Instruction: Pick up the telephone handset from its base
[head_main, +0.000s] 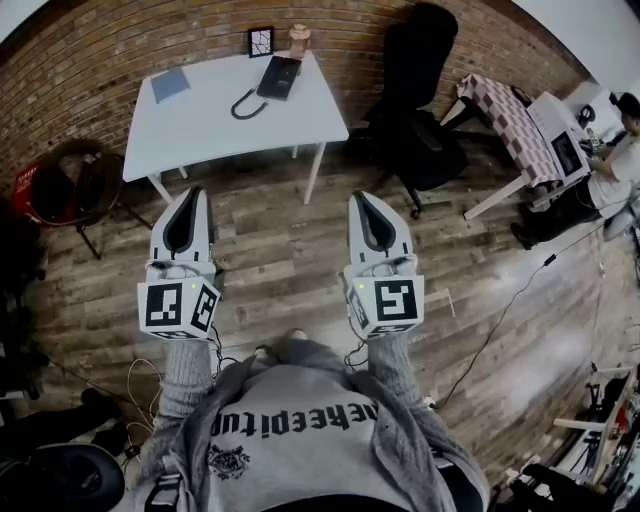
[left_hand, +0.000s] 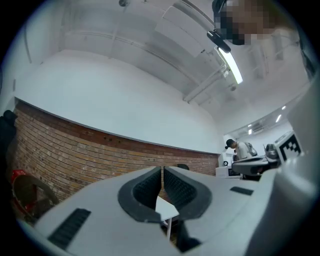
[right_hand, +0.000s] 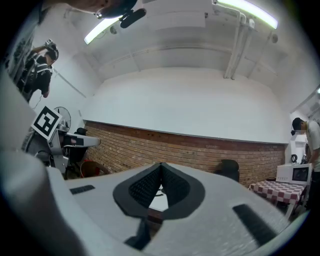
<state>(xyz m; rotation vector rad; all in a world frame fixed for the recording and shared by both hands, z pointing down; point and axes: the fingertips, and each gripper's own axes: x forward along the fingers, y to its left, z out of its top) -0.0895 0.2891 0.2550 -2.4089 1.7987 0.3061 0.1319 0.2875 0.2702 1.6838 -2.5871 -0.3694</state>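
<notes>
A black telephone (head_main: 278, 77), its handset resting on the base, lies at the far side of a white table (head_main: 200, 130). Its coiled cord (head_main: 246, 105) loops toward the table's middle. Both grippers hang well short of the table, over the wooden floor, pointing at it. My left gripper (head_main: 189, 192) is shut with nothing in it. My right gripper (head_main: 360, 198) is also shut and empty. In the left gripper view, the pads of the left gripper (left_hand: 162, 170) meet, with a table corner (left_hand: 167, 210) behind them. In the right gripper view the right gripper (right_hand: 160, 166) shows its pads touching.
On the table lie a blue notebook (head_main: 170, 83), a small picture frame (head_main: 260, 41) and a brown jar (head_main: 298, 40). A black office chair (head_main: 415, 100) stands right of the table. Further right is a checkered table (head_main: 510, 120) with a seated person (head_main: 615, 170). A round chair (head_main: 75, 185) stands at the left. A cable (head_main: 500, 310) crosses the floor.
</notes>
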